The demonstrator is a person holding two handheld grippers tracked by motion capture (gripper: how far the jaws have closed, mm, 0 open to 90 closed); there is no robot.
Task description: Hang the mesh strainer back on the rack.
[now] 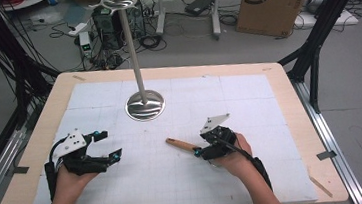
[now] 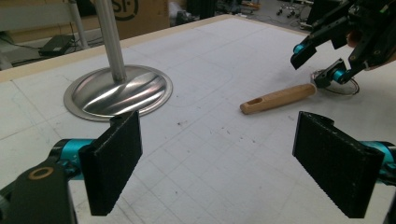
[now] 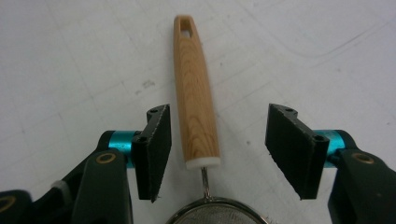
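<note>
High view: the left gripper [image 1: 107, 145] is hovering over the left part of the white gridded mat [image 1: 249, 105] that is covering the light wooden desk [image 1: 289, 101], its fingers spread wide and holding nothing; the right gripper [image 1: 204, 149] is sitting low at the right, at the near end of a small strainer with a tapered light-wood handle [image 1: 182, 144], which is lying flat on the mat and pointing up-left toward a tall polished steel stand with a round domed base [image 1: 144, 105]; a brown cardboard box [image 1: 274, 0] is standing on the floor beyond the desk. Left gripper view: the black ridged fingers [image 2: 114, 165] are standing well apart with bare mat between them; the stand's base is lying ahead at the left, and the strainer's handle is lying ahead at the right, below the other gripper. Right gripper view: the fingers [image 3: 156, 147] are open on either side of the handle's lower end, the left finger just beside the wood and the right one clear of it, neither visibly gripping; the steel-rimmed mesh bowl [image 3: 217, 214] is showing at the bottom edge, joined to the handle by a thin wire.
</note>
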